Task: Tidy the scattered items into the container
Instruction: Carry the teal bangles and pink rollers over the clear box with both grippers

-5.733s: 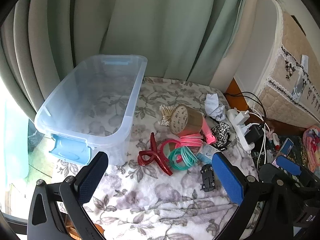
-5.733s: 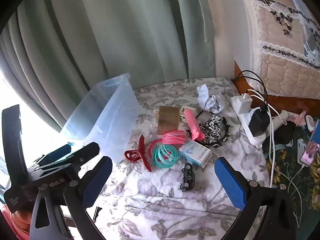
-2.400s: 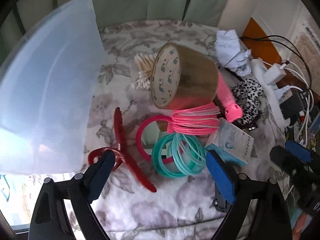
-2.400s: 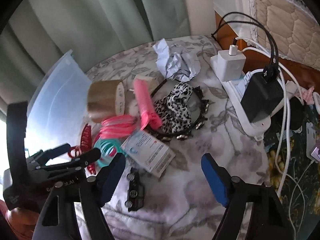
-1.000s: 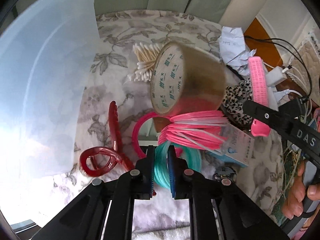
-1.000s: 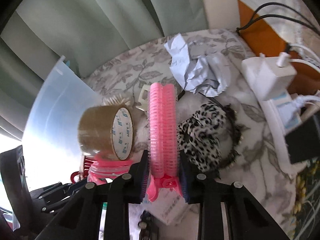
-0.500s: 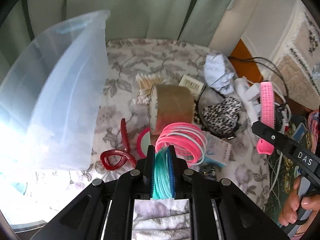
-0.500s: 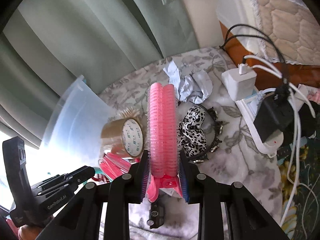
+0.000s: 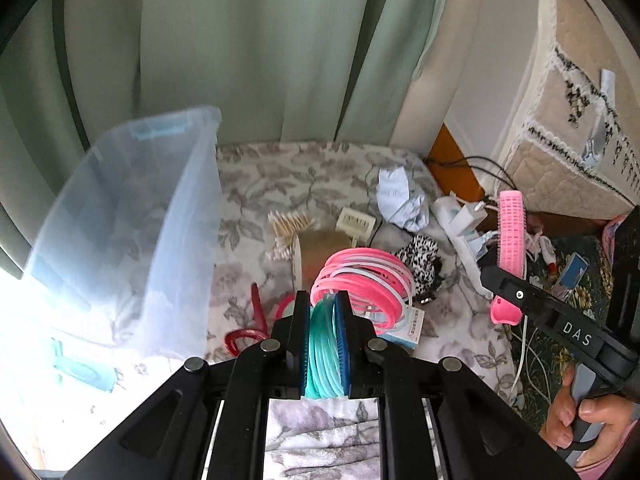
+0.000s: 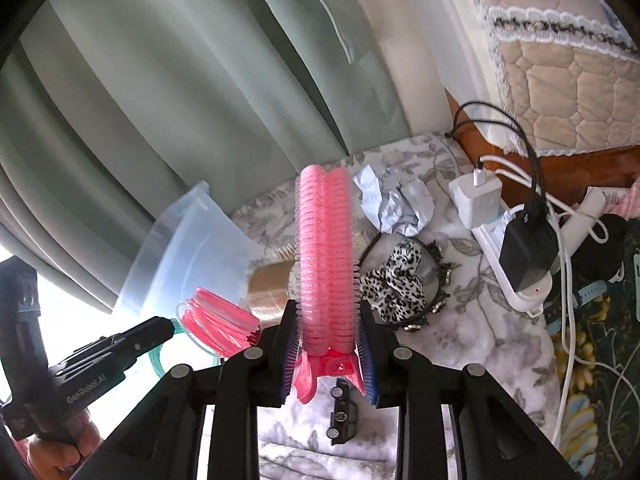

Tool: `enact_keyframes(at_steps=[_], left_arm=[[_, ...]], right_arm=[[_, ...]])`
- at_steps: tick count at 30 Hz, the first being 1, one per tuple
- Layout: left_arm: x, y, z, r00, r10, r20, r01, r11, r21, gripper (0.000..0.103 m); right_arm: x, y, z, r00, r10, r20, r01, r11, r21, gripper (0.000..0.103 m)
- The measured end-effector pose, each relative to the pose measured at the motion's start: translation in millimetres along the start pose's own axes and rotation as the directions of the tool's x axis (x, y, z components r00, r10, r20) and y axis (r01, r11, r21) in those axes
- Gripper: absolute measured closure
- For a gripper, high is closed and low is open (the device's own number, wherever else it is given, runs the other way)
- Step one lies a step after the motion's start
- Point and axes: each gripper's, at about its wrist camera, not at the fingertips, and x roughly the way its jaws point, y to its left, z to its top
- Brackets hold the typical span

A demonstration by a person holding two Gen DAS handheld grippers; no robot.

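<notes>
**Both grippers loaded above the cluttered floral blanket**

The left gripper (image 9: 324,320) is clamped on a bundle of teal plastic rings (image 9: 325,350), which is pinched edge-on between the blue pads so that the loops run back toward the camera. A bundle of pink plastic rings (image 9: 362,286) is linked to the teal one and is seen raised with it, fanned out to the right of the fingertips.

The right gripper (image 10: 328,344) is closed on a pink hair-roller clip (image 10: 326,256). The clip is held by its hinged base, and its long axis is pointed straight ahead along the fingers, with the rounded tip directed toward the green curtain (image 10: 192,92); in the left wrist view it is seen standing nearly upright (image 9: 510,236).

The clear plastic container (image 9: 132,224) is seen on the blanket (image 9: 320,172) to the left of both grippers. A roll of brown tape (image 9: 316,252), cotton swabs (image 9: 286,226), crumpled paper (image 9: 398,200), a leopard-print headband (image 10: 400,280), a red claw clip (image 9: 250,326) and a small black toy car (image 10: 341,416) are left lying on the blanket. A hand (image 9: 580,420) is seen on the right gripper's handle.
</notes>
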Motion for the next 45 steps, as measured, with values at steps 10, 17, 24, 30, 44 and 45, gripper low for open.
enact_keyframes(at_steps=[10, 17, 24, 30, 44, 45], left_arm=[[-35.4, 19.8, 13.5, 0.994, -0.028, 0.102, 0.032, 0.999, -0.034, 0.091], [-52.9, 50.8, 24.6, 0.987, -0.019, 0.162, 0.035, 0.995, -0.097, 0.091], [-58.6, 97.4, 30.6, 0.978, 0.0, 0.211, 0.042, 0.98, -0.194, 0.091], [-65.2, 138.3, 27.7, 0.968, 0.047, 0.246, 0.021, 0.964, -0.265, 0.091], [-50.5, 207.4, 7.1, 0.972, 0.081, 0.22, 0.013, 0.919, -0.394, 0.091], [-48.1, 210.7, 5.5, 0.974, 0.079, 0.215, 0.014, 0.917, -0.399, 0.091]], right_arm=[[-27.6, 20.0, 6.4, 0.997, 0.042, 0.057, -0.043, 0.999, 0.007, 0.074], [-28.4, 43.0, 10.4, 0.995, 0.093, 0.044, -0.092, 0.996, -0.008, 0.074], [-14.9, 79.3, 17.0, 0.993, 0.114, 0.004, -0.114, 0.992, -0.06, 0.074], [3.6, 129.9, 25.1, 0.989, 0.142, -0.033, -0.146, 0.979, -0.144, 0.074], [69.2, 223.5, 8.0, 0.964, 0.189, -0.188, -0.237, 0.931, -0.278, 0.074], [72.4, 228.3, 4.8, 0.962, 0.189, -0.198, -0.241, 0.928, -0.284, 0.074]])
